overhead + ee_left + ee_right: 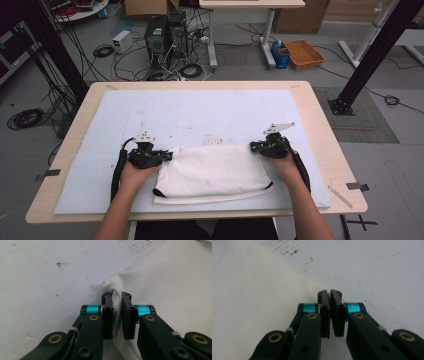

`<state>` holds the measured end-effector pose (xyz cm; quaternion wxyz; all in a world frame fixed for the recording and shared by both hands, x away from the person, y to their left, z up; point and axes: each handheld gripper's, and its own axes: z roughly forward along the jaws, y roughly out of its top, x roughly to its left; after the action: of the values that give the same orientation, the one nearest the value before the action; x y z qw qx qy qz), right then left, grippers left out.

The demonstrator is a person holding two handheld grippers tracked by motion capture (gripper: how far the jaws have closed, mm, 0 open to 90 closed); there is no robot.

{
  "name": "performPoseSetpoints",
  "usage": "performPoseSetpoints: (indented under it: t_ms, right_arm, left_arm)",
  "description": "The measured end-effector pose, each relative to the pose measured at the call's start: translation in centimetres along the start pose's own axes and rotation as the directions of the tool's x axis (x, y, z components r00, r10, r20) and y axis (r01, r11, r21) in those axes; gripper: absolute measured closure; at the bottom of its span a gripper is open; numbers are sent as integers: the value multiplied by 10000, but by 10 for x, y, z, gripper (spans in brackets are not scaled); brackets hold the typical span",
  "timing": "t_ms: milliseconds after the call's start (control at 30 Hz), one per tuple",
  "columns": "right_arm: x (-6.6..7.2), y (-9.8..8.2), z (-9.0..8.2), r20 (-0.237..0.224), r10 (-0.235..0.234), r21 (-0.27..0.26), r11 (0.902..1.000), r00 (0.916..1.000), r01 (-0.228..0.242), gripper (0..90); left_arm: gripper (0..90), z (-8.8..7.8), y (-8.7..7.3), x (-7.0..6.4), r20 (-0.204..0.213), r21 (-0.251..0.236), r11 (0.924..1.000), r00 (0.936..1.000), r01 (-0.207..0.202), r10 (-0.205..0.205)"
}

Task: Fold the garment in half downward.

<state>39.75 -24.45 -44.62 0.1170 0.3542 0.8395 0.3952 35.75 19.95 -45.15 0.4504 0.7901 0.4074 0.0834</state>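
A folded white cloth [212,172] lies near the surface's front edge (corners pinched), gripped by left gripper [117,315] and right gripper [330,313].

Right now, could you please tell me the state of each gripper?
Left gripper: shut on the folded white cloth, corner bunched between its jaws.
Right gripper: shut on the cloth's other corner.

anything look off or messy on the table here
Nothing is spilled or broken. The white cloth lies folded, with its near edge uneven and a lower layer sticking out. The white mat under it has dark smudges near the middle. Both the left gripper and the right gripper pinch the cloth's far corners.
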Motion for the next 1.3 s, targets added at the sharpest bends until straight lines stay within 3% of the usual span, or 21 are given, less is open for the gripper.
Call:
performPoseSetpoints:
  t_ms: [100,233,333,533,800,867,1000,1100,1167,1300]
  right_arm:
    - [-2,1,-7,405,-98,-506,9987,9991,119,889]
    - [-1,5,-12,826,-273,-825,9960,9962,341,889]
    - [-2,6,-13,1040,-226,-819,9961,9943,312,889]
    - [-7,6,-11,1242,92,-857,9963,9922,15,889]
    - [-11,10,-3,1214,271,-799,9966,9922,-174,886]
    - [-11,11,-3,1217,266,-750,9970,9922,-175,871]
    - [-10,10,-8,1430,358,-899,9957,9891,-231,703]
    - [-9,8,-14,1216,572,-1220,9916,9909,-422,553]
    - [-7,6,-18,972,720,-1376,9888,9927,-583,450]
    - [0,2,-25,753,593,-1590,9862,9954,-467,332]
  left_arm:
    - [829,-2,2,2,-15,-500,9986,9999,-150,149]
    - [829,3,14,5,-100,-384,9977,9984,-563,559]
    - [829,7,24,11,-148,-430,9977,9985,-530,524]
    - [829,15,38,21,-164,-267,9983,9986,-516,512]
    - [826,15,33,23,-158,-410,9988,9995,-267,261]
    - [787,14,33,23,-338,-461,9985,9991,-285,270]
    - [602,9,32,24,-296,-638,9980,9996,6,-24]
    - [509,2,30,22,-236,-663,9978,9997,40,-56]
    - [430,-2,29,19,-244,-363,9993,9997,47,-56]
    - [364,-14,23,11,-167,-821,9966,9999,-13,-1]
